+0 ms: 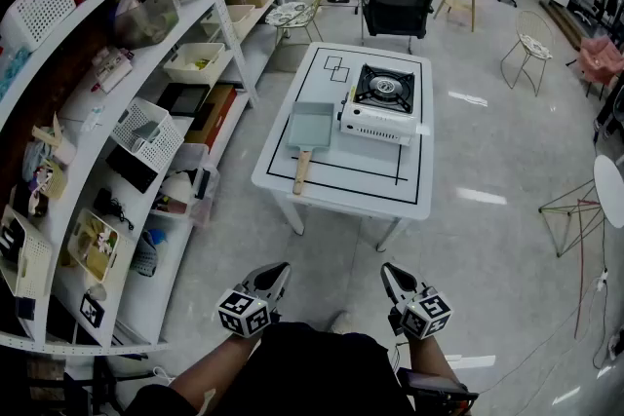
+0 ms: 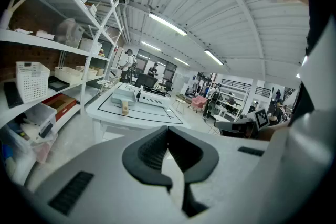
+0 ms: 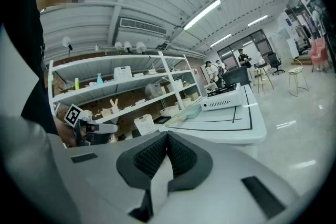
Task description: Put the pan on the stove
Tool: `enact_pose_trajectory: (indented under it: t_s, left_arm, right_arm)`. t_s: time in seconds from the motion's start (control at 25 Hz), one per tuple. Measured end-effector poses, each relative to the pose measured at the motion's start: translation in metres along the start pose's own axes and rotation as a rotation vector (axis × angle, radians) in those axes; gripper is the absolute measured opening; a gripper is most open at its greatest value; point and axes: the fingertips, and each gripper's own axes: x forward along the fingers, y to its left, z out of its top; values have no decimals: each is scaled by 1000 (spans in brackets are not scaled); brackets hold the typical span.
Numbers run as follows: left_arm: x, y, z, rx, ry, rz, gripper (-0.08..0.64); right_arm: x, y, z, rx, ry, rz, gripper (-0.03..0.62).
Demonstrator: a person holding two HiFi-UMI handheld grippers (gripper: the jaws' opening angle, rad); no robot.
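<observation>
The person wears a black garment (image 1: 302,370). The pale grey left gripper (image 1: 281,269) and right gripper (image 1: 388,270) have black ridged pads (image 2: 149,149), and each bears a white cube with black square markers (image 1: 244,315).

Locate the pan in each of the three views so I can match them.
Head view: pan at centre, on the table, left of the stove.
Left gripper view: pan small, left of centre.
Right gripper view: pan small, just right of centre.
Shared landmark: the stove, right of the pan everywhere.
</observation>
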Motion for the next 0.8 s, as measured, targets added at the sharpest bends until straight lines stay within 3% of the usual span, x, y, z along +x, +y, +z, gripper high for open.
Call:
enact_pose_trajectory:
  t_s: [0.8]
  left_arm:
    - [18, -16, -2, 15, -4, -19, 9]
  right_arm:
    - [-15, -9, -2, -9, 20, -20, 25]
